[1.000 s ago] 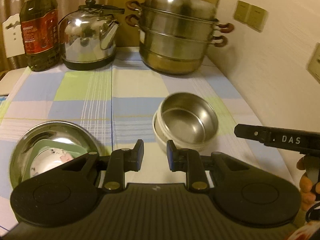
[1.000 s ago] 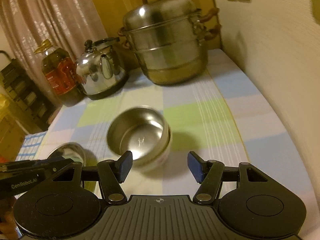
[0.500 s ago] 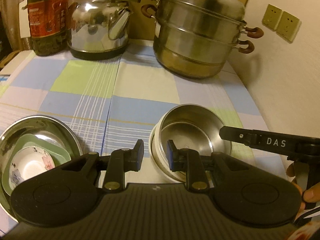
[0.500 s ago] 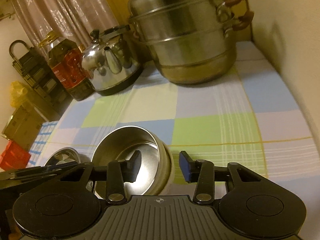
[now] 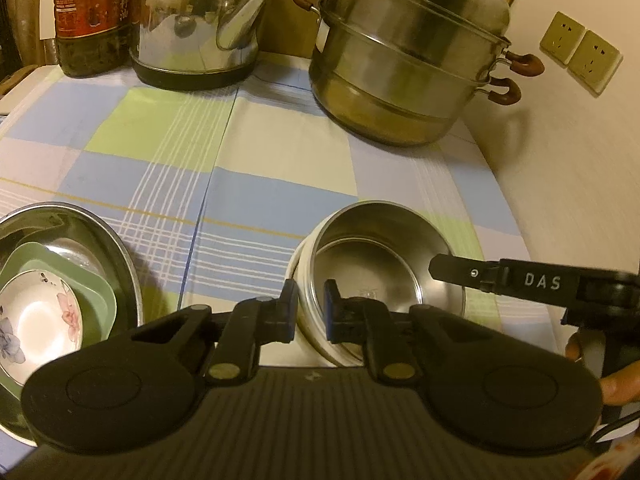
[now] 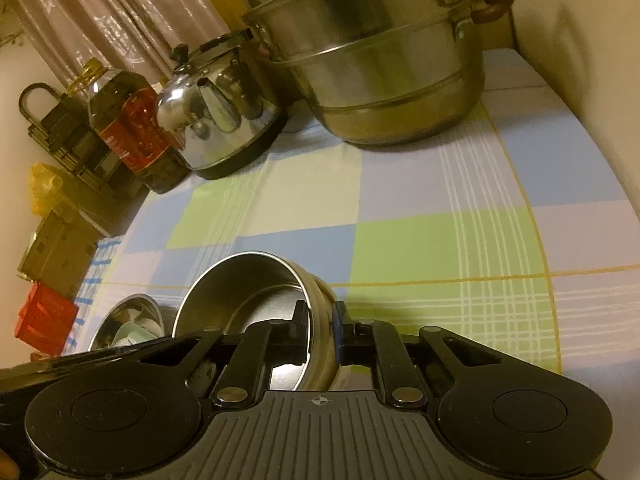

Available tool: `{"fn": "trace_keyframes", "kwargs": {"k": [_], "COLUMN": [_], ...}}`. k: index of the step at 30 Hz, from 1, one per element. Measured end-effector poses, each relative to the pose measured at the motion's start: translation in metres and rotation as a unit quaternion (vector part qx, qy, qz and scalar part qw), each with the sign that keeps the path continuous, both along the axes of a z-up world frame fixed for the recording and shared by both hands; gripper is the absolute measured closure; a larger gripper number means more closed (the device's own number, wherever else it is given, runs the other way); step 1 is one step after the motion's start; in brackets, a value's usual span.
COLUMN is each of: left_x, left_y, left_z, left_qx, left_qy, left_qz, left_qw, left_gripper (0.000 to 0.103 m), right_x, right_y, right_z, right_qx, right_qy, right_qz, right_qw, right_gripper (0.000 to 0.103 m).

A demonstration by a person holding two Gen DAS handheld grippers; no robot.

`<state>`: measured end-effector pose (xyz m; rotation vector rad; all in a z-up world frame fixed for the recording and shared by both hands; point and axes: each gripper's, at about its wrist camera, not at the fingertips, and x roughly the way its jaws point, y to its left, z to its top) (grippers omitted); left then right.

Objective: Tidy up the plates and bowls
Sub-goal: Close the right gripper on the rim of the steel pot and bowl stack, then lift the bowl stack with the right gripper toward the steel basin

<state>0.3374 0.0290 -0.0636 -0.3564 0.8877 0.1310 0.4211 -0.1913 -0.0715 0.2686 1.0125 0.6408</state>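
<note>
Both claws have just been closing and now pinch the steel bowl: left claw on its near-left rim, right claw on its right wall. It sits nested in a white bowl on the table.

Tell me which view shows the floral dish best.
The left wrist view. There the floral dish shows its white inside and flower pattern, nested in a green dish inside a steel basin. The right wrist view shows only that basin, small and half hidden behind the left gripper; the floral dish cannot be made out.
</note>
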Motion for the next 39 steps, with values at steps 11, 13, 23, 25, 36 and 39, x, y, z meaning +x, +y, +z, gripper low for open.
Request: {"fn": "trace_keyframes", "kwargs": {"k": [11, 13, 23, 25, 36, 39], "left_x": [0.007, 0.009, 0.013, 0.014, 0.023, 0.023], "left_y": [0.008, 0.009, 0.003, 0.004, 0.006, 0.003], "left_z": [0.001, 0.001, 0.001, -0.001, -0.021, -0.021], "left_qx": [-0.028, -0.030, 0.006, 0.009, -0.029, -0.022], "left_qy": [0.022, 0.025, 0.030, 0.035, 0.057, 0.056], "left_qz": [0.008, 0.007, 0.005, 0.006, 0.002, 0.001], "left_qw": [0.9993, 0.9992, 0.9995, 0.9993, 0.9980, 0.9982], "left_gripper": [0.092, 0.092, 0.085, 0.079, 0.078, 0.078], "right_x": [0.018, 0.022, 0.014, 0.013, 0.019, 0.018], "right_y": [0.003, 0.003, 0.011, 0.011, 0.009, 0.014], "right_z": [0.007, 0.008, 0.012, 0.008, -0.014, -0.013], "right_qx": [-0.012, -0.009, -0.050, -0.055, -0.033, -0.048], "right_qy": [0.077, 0.093, 0.048, 0.044, 0.077, 0.071], "right_qz": [-0.030, -0.036, -0.001, -0.005, -0.014, -0.011], "right_qw": [0.997, 0.995, 0.998, 0.997, 0.996, 0.996], "right_gripper": [0.090, 0.090, 0.079, 0.065, 0.075, 0.078]}}
